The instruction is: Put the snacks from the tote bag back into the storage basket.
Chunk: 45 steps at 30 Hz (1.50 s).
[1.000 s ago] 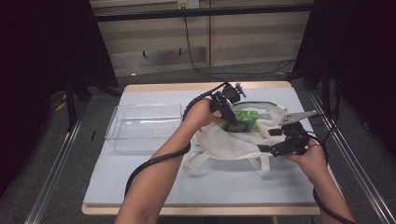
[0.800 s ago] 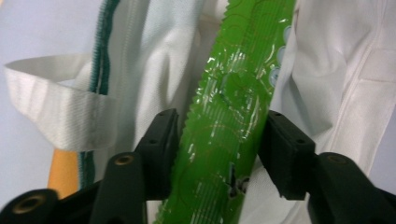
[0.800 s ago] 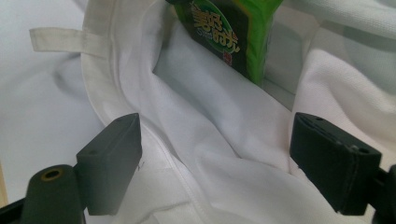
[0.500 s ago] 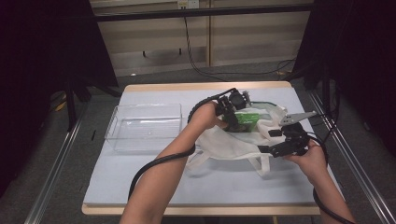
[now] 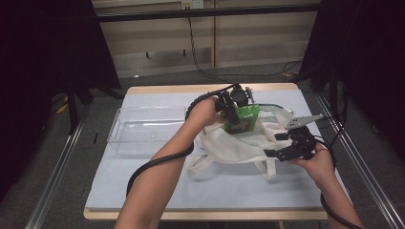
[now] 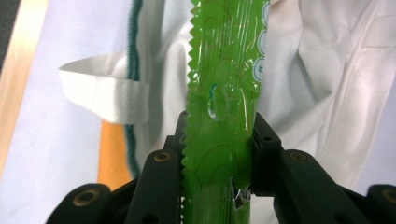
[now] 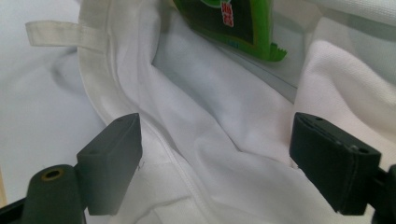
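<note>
Green snack packet (image 6: pixel 223 93): showing glossy bright green film, with a darker printed panel and red lettering in the right gripper view. White cloth bag (image 5: pixel 239 143): showing plain white fabric, with dark green stitching running along one hem in the left gripper view. Left gripper (image 6: pixel 217 154) and right gripper (image 7: pixel 229 158): both showing matte black. Storage bin (image 5: pixel 125 125): showing clear, colourless plastic. Table (image 5: pixel 157 186): showing a pale blue-white top with a light wood edge.

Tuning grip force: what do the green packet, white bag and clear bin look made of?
Green packet: glossy plastic film, going by glare and the serrated edge. White bag: woven cloth, probably cotton canvas, matte, with soft folds and stitched hems. Clear bin: rigid transparent plastic, probably.
</note>
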Available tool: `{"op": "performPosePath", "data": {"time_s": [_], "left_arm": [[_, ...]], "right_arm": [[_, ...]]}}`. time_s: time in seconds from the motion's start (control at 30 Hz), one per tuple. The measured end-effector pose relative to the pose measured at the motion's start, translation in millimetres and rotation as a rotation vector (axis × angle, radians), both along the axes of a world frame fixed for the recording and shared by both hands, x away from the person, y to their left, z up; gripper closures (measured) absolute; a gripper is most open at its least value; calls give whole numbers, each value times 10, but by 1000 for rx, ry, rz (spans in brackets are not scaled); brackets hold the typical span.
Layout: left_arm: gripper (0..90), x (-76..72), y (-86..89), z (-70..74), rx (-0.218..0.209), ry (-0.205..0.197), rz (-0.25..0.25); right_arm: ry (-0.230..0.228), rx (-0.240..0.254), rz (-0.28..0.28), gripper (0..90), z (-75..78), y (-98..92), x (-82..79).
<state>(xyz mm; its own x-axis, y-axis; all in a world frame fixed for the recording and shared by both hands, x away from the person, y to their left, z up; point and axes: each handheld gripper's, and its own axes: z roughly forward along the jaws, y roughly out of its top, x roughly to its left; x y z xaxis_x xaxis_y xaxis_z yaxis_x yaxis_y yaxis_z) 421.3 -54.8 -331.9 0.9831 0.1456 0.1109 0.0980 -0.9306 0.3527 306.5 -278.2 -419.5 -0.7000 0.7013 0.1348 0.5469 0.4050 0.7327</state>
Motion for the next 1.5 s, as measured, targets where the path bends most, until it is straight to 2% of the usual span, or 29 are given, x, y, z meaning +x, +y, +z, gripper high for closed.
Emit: {"op": "performPosePath", "data": {"time_s": [0.03, 0.33, 0.37, 0.53, 0.8, 0.87, 0.9, 1.03, 1.13, 1.17, 1.4, 1.5], "left_arm": [[709, -2, 15, 21, -11, 0, 5], [720, -30, 79, 227, 2, -19, -13], [720, -32, 87, 243, -10, -25, -10], [722, -25, 148, 367, -17, -26, -13], [727, -12, 237, 507, -10, -42, -56], [728, 4, 251, 545, -4, -40, -54], [729, 8, 260, 561, -22, -39, -46], [732, 25, 289, 657, 3, -54, -56], [733, 41, 331, 718, 0, -49, -41], [734, 51, 351, 736, 0, -34, -29], [737, 45, 475, 778, 31, -5, -39], [737, 38, 525, 791, 25, 7, -41]], "right_arm": [[-2, 2, 3, 166, 4, -1, 0], [-4, 23, 1, 162, 25, -10, -13], [-7, 24, 2, 161, 26, -8, -13], [-8, 36, 4, 160, 34, -18, -14], [-8, 40, 5, 160, 38, -17, -13], [-8, 42, 6, 159, 38, -15, -12], [-7, 42, 7, 159, 38, -13, -12], [-5, 49, 12, 159, 38, -4, -13], [-7, 50, 15, 158, 39, 6, -10], [-9, 53, 17, 159, 38, 9, -10], [-8, 66, 31, 158, 53, 33, -16], [-11, 60, 30, 158, 58, 39, -19]]}}
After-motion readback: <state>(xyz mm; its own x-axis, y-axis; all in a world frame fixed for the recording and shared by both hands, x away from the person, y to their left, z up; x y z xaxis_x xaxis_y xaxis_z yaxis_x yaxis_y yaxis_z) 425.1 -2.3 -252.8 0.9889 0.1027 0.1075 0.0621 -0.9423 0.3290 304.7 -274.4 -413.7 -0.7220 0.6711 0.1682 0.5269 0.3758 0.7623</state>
